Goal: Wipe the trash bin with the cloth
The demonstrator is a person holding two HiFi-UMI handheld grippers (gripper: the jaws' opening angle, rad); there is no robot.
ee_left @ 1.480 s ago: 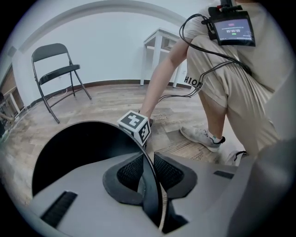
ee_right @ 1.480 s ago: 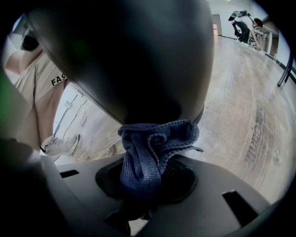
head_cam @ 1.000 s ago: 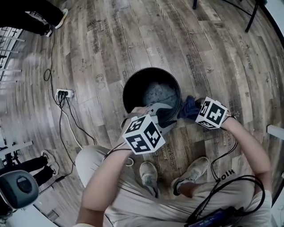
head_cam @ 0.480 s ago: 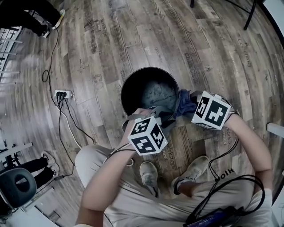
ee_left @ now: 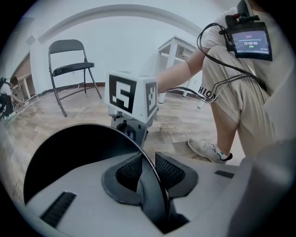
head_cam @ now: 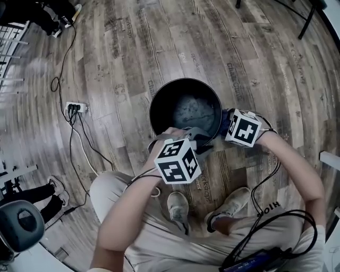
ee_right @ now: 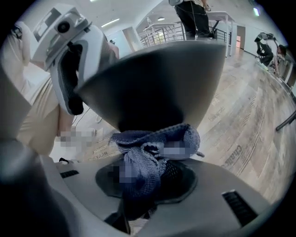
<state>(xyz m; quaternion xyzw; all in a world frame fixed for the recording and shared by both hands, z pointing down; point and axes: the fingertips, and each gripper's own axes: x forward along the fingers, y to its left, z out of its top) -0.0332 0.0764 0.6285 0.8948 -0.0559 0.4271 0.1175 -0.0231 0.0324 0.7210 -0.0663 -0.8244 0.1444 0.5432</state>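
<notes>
The black round trash bin (head_cam: 186,109) stands on the wooden floor between my knees. My left gripper (head_cam: 199,139) is at the bin's near rim (ee_left: 149,172). Its jaws have just been closing, and the thin wall now runs between its mesh pads (ee_left: 127,170), so it is shut on the rim. My right gripper (head_cam: 229,123) is at the bin's right side, shut on a bunched blue cloth (ee_right: 148,155). The cloth (head_cam: 225,120) rests against the bin's dark outer wall (ee_right: 152,88). From the left gripper view, the right gripper's marker cube (ee_left: 132,97) shows just beyond the rim.
A power strip (head_cam: 76,110) with trailing cables lies on the floor to the left. My shoes (head_cam: 178,208) stand just behind the bin. A folding chair (ee_left: 69,69) and a white table (ee_left: 178,51) stand farther off. Another person's feet (head_cam: 58,13) are at the top left.
The right gripper has carried the cloth left, up against the bin's right side. The left gripper's jaws have narrowed onto the near rim and it has stayed in place.
</notes>
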